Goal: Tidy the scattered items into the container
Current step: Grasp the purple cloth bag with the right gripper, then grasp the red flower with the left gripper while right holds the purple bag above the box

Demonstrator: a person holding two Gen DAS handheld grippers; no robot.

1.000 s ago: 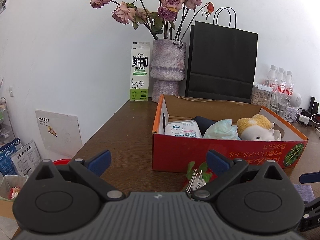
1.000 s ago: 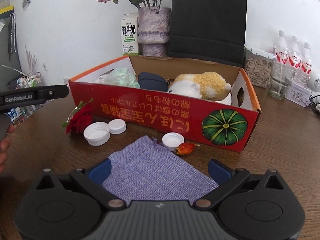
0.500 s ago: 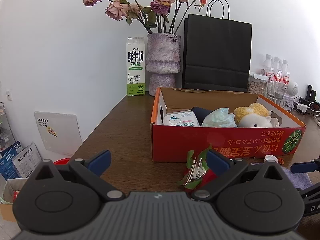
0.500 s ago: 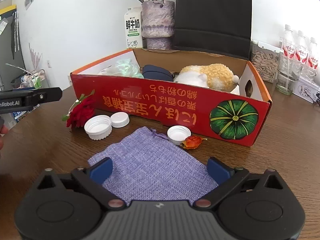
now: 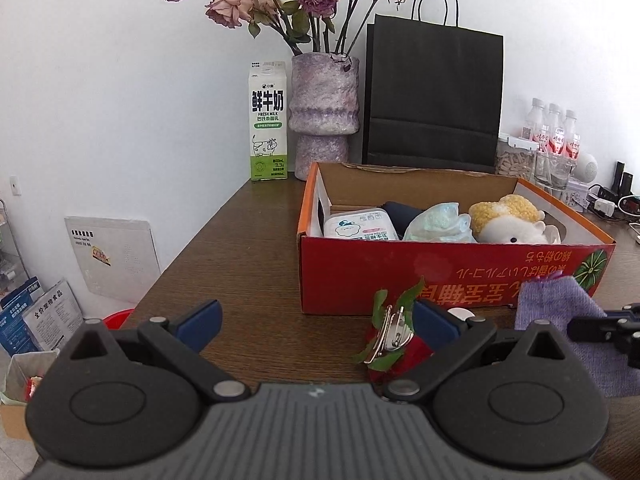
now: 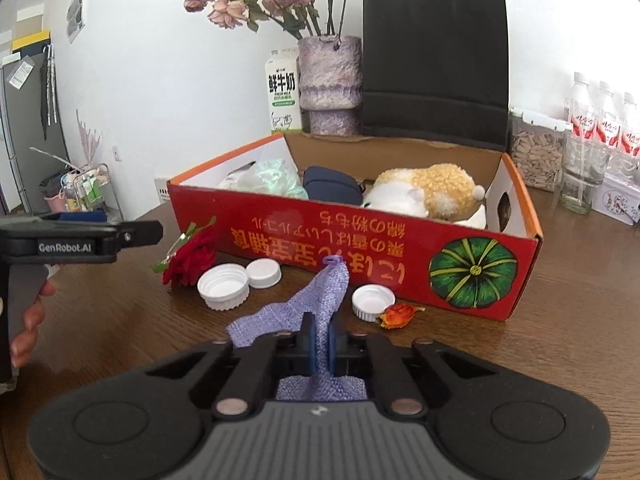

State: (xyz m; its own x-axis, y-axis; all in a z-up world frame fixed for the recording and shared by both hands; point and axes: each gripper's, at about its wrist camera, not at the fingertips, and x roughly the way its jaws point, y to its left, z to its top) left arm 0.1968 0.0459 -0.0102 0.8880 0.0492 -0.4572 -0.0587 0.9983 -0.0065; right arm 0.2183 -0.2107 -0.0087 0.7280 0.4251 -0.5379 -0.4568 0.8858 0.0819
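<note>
A dark wooden table (image 5: 248,248) stands against a white wall and carries a red cardboard box (image 6: 360,240), open at the top, which serves as the landmark below.

Right gripper (image 6: 319,344): the jaws are closed on a purple woven pouch (image 6: 320,292), pinching a fold of the fabric between the blue pads (image 6: 307,344). The pouch runs from behind the pads, between them, and forward toward the near wall of the box. Its long axis points at the box, and its drawstring end (image 6: 334,259) is the forward, upper tip. The rear part of the pouch is cut off by the gripper body. In the left wrist view the pouch (image 5: 560,312) appears in front of the box's near right corner.

Left gripper (image 5: 316,322): the jaws stand wide apart and hold nothing. It is positioned in front of the box's near left corner. A red artificial rose (image 5: 394,344) lies just inside the right-hand finger (image 5: 434,324), which partly hides it; contact cannot be determined. Its metal clip faces up in this view.

Items on the table in front of the box's near wall:
- three white bottle caps (image 6: 223,286), (image 6: 263,273), (image 6: 373,302);
- a small orange dried flower (image 6: 400,314), just beside the third cap.

Inside the box: a plush toy (image 6: 424,196), a dark blue pouch (image 6: 330,190), a pale green plastic bag (image 6: 272,178) and a wipes pack (image 5: 360,224). Their lower parts are hidden by the near wall.
</note>
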